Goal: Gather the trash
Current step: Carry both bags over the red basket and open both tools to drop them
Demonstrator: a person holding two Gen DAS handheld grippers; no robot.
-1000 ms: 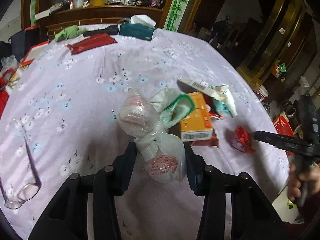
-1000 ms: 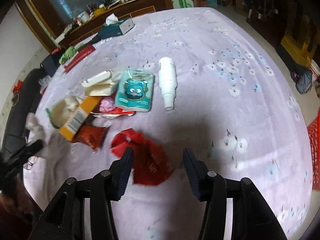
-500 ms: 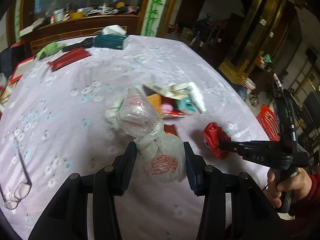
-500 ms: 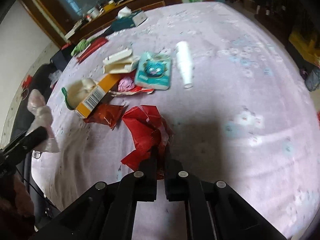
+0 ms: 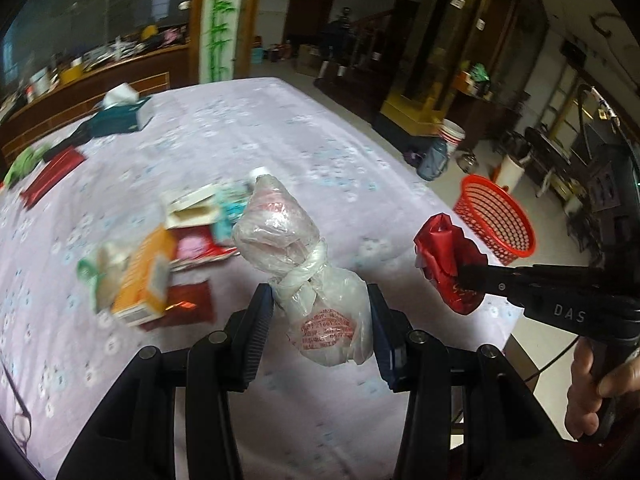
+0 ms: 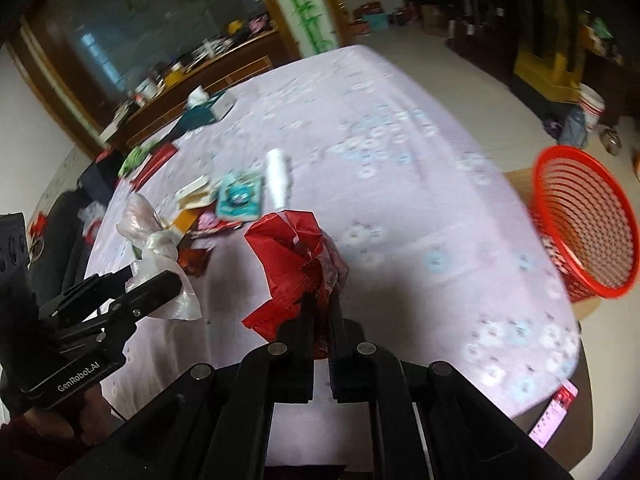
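Meanwhile, the left gripper [image 5: 320, 320] clamped a knotted plastic bag [image 5: 316, 280], the right gripper [image 6: 322, 312] pinched a red wrapper [image 6: 292, 256], above the littered table [image 6: 400, 184] beside a red basket [image 6: 584, 224].

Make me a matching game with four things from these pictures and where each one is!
Things:
1. clear knotted bag
2. red crumpled wrapper
3. red basket
4. tissue box

Places:
A. off the table's edge, lower down
B. at the table's far end
C. between the left gripper's fingers
D. pinched in the right gripper

Pairs: 1-C, 2-D, 3-A, 4-B
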